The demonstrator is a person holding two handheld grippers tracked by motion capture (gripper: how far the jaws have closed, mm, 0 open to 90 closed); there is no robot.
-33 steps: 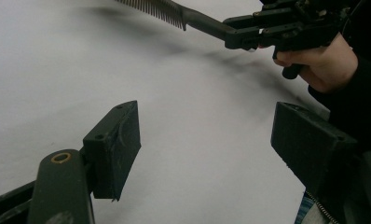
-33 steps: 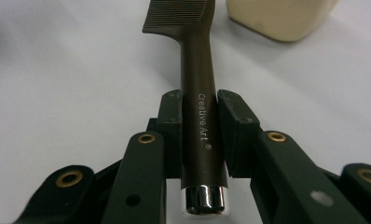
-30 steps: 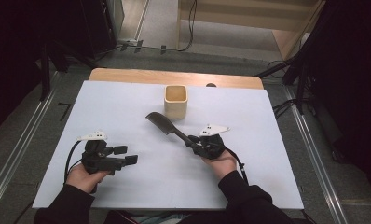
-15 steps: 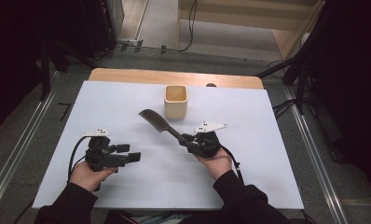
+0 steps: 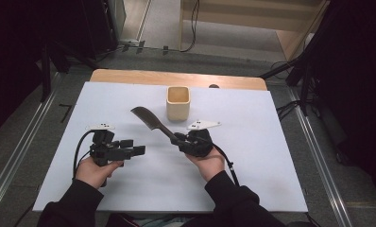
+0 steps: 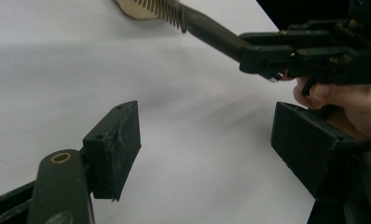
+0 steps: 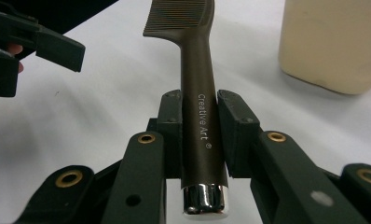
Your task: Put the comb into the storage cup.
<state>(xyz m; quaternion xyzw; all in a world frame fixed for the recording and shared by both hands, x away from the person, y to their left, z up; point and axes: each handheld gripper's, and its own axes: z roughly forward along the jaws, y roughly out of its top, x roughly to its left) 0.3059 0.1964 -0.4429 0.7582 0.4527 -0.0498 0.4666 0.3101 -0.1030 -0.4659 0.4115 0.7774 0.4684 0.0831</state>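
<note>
The right gripper [image 5: 179, 138] clamps its jaws on a dark comb's [image 7: 198, 93] handle, teeth raised above the table [image 5: 271, 142]. The left gripper [image 5: 138, 150] hovers nearby, jaws wide apart and empty.

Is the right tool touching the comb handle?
Touching. In the right gripper view, the right tool has both pads pressed against the sides of the comb handle, with no gap.

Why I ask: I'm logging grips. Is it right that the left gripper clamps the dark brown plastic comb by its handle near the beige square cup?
Not the left: the right gripper clamps the dark brown plastic comb by its handle, as the right gripper view shows. The beige square cup stands nearby.
</note>
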